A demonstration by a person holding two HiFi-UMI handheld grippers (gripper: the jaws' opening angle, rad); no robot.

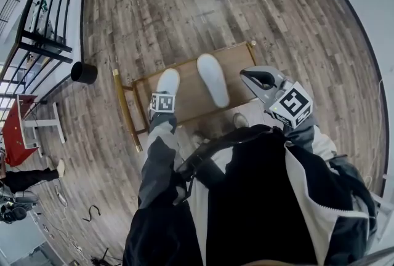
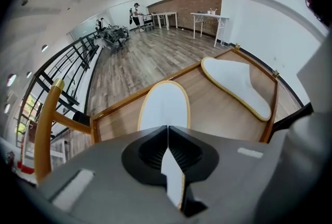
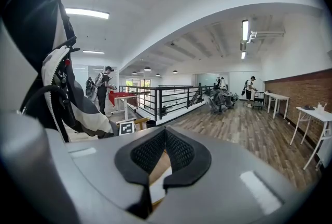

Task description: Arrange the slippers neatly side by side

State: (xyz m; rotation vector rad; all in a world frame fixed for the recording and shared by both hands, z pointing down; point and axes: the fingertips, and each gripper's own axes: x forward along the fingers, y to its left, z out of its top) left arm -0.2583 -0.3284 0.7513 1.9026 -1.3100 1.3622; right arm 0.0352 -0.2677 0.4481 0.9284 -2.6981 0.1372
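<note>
Two white slippers with yellow-edged soles lie on a low wooden platform (image 1: 184, 106). The left slipper (image 1: 168, 82) (image 2: 165, 106) points away from me; the right slipper (image 1: 212, 79) (image 2: 238, 83) lies apart from it and angled. My left gripper (image 1: 164, 96) (image 2: 167, 129) points steeply down at the left slipper's near end and is shut on its edge, which shows as a white strip between the jaws. My right gripper (image 1: 249, 76) (image 3: 165, 132) hovers above the platform's right end, shut, holding nothing.
The platform (image 2: 218, 111) has a raised wooden rim and a rail post (image 1: 126, 112) on its left. A black bucket (image 1: 84, 72) stands by the black railing (image 1: 43, 18). A red table (image 1: 12, 130) is far left. My shoe (image 1: 240, 120) is beside the platform.
</note>
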